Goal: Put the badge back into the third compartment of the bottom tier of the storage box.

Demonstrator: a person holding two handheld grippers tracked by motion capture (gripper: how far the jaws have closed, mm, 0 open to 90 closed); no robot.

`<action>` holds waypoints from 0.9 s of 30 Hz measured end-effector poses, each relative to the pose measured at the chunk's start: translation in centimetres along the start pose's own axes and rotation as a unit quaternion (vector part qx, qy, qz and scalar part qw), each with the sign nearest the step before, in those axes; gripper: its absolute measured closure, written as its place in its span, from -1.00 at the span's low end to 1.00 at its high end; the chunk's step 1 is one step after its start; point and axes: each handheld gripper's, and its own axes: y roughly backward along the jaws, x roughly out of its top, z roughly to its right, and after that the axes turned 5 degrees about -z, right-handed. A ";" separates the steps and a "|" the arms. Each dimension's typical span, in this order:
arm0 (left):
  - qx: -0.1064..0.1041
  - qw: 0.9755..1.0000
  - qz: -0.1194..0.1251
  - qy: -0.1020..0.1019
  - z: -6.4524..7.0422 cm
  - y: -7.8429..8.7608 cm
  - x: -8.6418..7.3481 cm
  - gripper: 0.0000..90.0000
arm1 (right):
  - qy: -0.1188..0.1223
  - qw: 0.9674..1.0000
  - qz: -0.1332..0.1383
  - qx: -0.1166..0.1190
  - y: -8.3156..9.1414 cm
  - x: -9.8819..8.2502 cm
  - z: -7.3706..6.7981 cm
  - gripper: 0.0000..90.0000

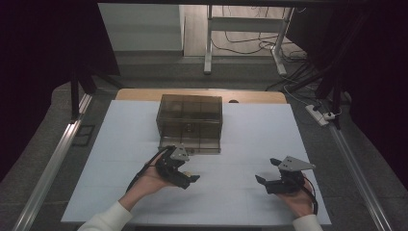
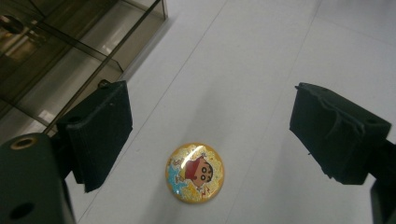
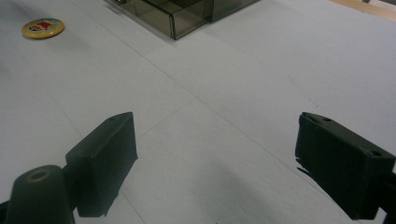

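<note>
White covering spreads over the desk (image 1: 250, 139), and one round cartoon badge (image 2: 194, 172) lies flat on it, between the spread jaws of the left gripper (image 1: 188, 175), touching neither. Just beyond stands one smoky clear box (image 1: 190, 122) with its drawer pulled out. The left hand (image 1: 146, 185) tilts its gripper down over the badge. The right gripper (image 1: 266, 174), jaws apart and empty, hovers low over bare surface, well apart near the right edge
</note>
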 end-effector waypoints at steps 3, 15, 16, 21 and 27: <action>0.001 1.000 -0.015 -0.001 -0.2 -0.6 0.0 -0.71 | 0.001 1.000 -0.002 0.000 0.0 0.0 0.0 -0.73; 0.001 0.998 -0.063 0.006 -1.0 -1.6 -0.9 -0.67 | 0.001 1.000 -0.005 0.001 -0.1 -0.1 0.0 -0.72; 0.001 0.998 -0.068 0.006 -1.0 -1.8 -1.0 -0.67 | 0.001 1.000 -0.005 0.001 -0.1 -0.1 0.0 -0.72; -0.004 0.996 -0.085 0.009 -1.3 -2.4 -1.2 -0.64 | 0.002 1.000 -0.008 0.003 -0.2 -0.1 0.0 -0.72; -0.004 0.995 -0.102 0.004 -1.3 -2.9 -1.4 -0.57 | 0.001 1.000 -0.007 0.002 -0.2 -0.1 0.0 -0.72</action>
